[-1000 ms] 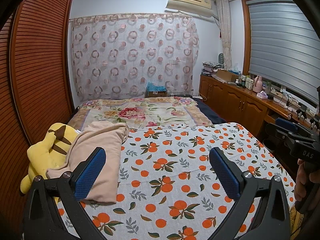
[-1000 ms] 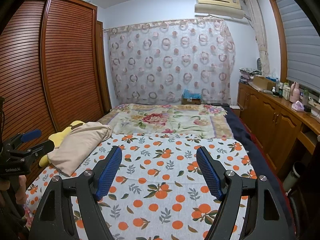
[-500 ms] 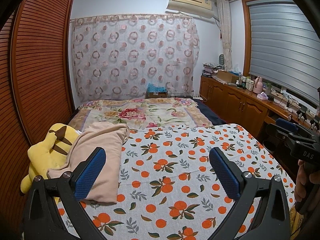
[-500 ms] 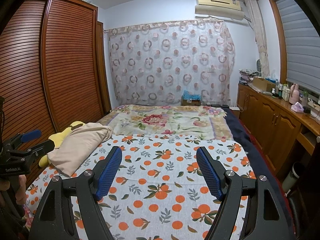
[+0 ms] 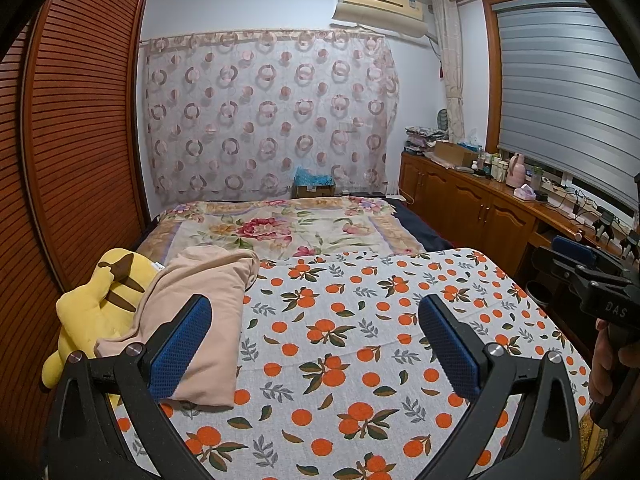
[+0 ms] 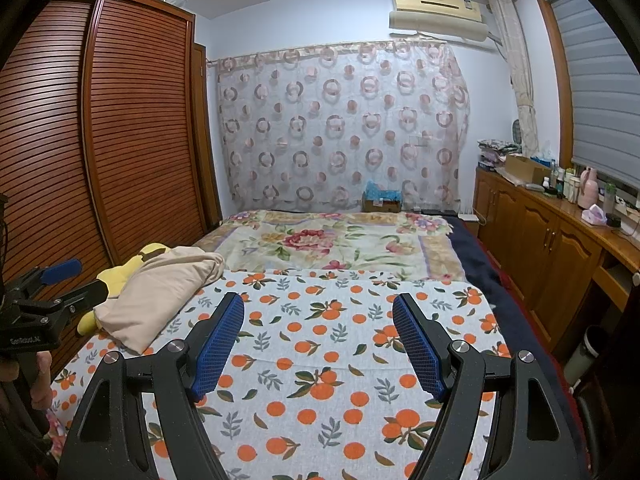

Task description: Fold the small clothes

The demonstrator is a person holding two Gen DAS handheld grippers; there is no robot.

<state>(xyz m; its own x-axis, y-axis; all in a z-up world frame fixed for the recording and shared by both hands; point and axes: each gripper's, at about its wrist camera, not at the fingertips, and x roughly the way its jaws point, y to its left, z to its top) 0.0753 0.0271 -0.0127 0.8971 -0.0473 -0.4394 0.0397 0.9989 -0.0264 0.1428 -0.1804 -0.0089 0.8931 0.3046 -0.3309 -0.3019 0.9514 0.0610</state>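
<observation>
While both claws gape empty, left claw [image 5: 314, 340], right claw [image 6: 318, 340], beige garment [image 5: 200, 312] on bedspread [image 5: 360, 344]

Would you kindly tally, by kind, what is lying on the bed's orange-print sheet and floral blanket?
Beige garment: 1
Yellow plush toy: 1
Total: 2

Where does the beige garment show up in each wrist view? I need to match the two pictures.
Left wrist: beige garment lies lower left on the orange-print sheet, partly behind the left gripper's left finger.
Right wrist: beige garment at mid-left, above and left of the right gripper.
Shared landmark: yellow plush toy at its left edge.
</observation>
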